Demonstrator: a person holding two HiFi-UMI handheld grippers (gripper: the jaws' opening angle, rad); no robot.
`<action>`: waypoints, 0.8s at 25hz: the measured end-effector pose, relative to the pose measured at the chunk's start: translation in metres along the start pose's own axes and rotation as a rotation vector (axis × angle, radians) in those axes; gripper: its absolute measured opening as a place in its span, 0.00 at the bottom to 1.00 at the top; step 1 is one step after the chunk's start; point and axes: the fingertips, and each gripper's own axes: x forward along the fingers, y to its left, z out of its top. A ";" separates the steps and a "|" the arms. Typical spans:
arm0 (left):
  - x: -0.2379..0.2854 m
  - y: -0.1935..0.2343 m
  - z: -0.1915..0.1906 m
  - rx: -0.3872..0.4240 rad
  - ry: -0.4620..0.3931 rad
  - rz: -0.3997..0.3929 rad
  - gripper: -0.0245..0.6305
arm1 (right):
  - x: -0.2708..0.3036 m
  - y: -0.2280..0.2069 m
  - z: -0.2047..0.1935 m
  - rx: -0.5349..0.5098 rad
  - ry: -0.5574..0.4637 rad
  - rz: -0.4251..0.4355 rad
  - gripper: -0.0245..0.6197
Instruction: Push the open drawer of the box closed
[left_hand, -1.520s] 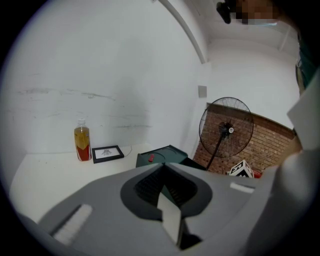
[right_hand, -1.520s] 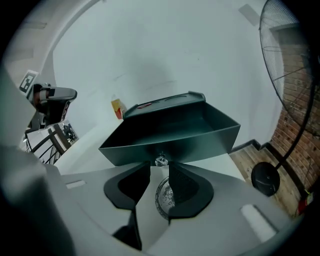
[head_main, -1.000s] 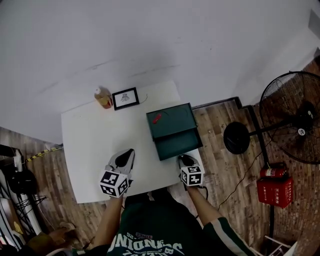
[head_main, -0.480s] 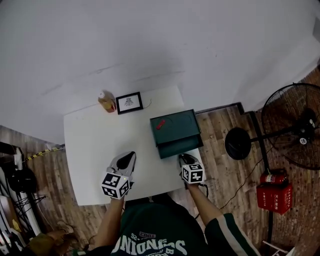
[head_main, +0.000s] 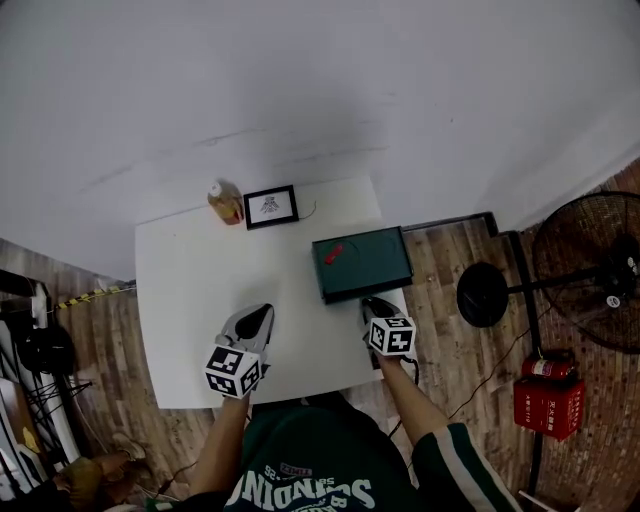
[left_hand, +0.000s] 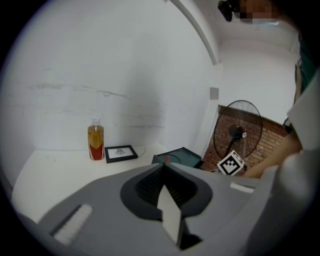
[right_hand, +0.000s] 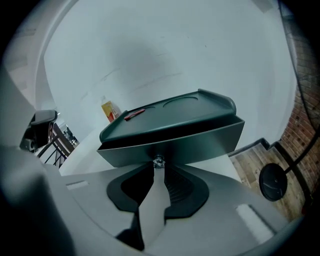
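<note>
The dark green box (head_main: 362, 263) sits at the table's (head_main: 190, 300) right edge, its drawer (right_hand: 175, 145) nearly flush with it. The right gripper (head_main: 373, 303) has its jaws together, tips at the drawer's small knob (right_hand: 159, 161) (whether they pinch it is unclear). The left gripper (head_main: 260, 312), jaws also together and empty, hovers over bare table, well apart from the box.

Box (head_main: 365, 265) on table's (head_main: 190, 290) right side, bottle (head_main: 226, 203) left of frame (head_main: 271, 206) — far edge

White lettering runs across the person's green shirt (head_main: 300, 492), upside down and not surely readable. The red box (head_main: 548, 405) on the floor bears characters too small to read.
</note>
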 end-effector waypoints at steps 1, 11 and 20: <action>0.000 0.001 0.000 -0.001 0.001 0.002 0.12 | 0.002 0.000 0.003 0.012 -0.004 0.004 0.14; -0.002 0.007 -0.004 -0.001 0.012 0.014 0.12 | 0.013 0.000 0.015 0.038 -0.029 0.037 0.14; 0.002 0.001 -0.005 0.007 0.011 -0.001 0.12 | 0.005 0.005 0.005 -0.012 -0.030 0.052 0.15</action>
